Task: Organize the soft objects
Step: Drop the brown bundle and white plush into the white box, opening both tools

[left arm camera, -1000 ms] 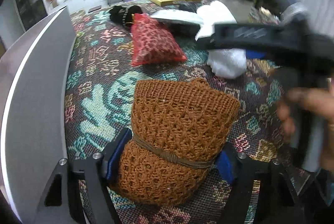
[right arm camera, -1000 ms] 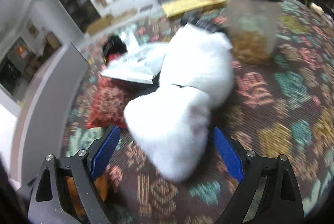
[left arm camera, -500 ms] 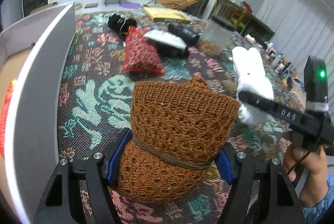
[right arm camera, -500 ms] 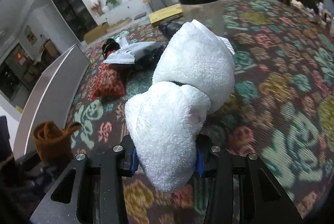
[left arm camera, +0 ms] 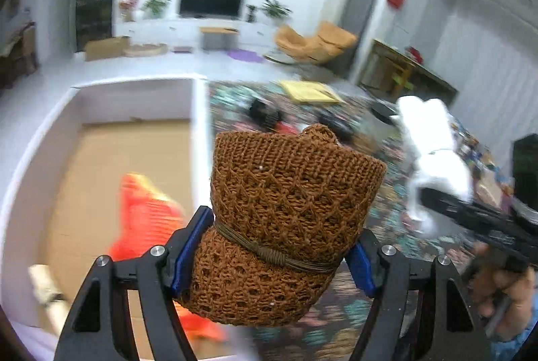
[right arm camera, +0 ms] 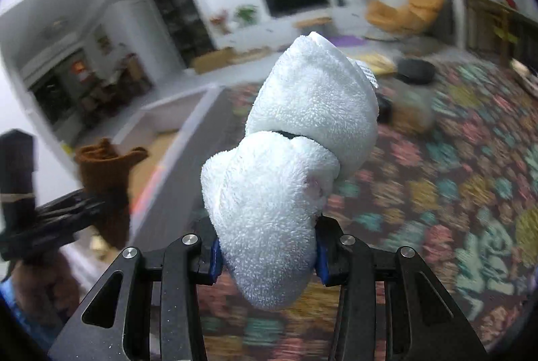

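— Left wrist view first: what are your tongs doing?
— Your left gripper (left arm camera: 274, 255) is clamped on a brown knitted pouch (left arm camera: 285, 226), its blue pads (left arm camera: 190, 248) pressing in on both sides just below the cord tied round its waist. You hold the pouch upright in the air, above the edge where the white box (left arm camera: 198, 112) meets the patterned rug (left arm camera: 386, 219).
— What is in that box?
— It has a cardboard-coloured floor, and an orange-red soft item (left arm camera: 144, 219) lies in it, blurred. A pale object near the lower left corner is too smeared for you to identify.
— And your other hand?
— In the right wrist view, your right gripper (right arm camera: 267, 255) is closed narrowly on a white fluffy towel roll (right arm camera: 292, 172), pinching its lower lobe; the upper lobe leans up and to the right. You hold it off the rug (right arm camera: 454, 179), to the right of the box wall (right arm camera: 188, 139).
— Can each camera see the other tool?
— Yes. From the left camera, the towel (left arm camera: 433, 152) and the black gripper under it sit at the right. From the right camera, the pouch (right arm camera: 104, 179) hangs at the left, over the box side.
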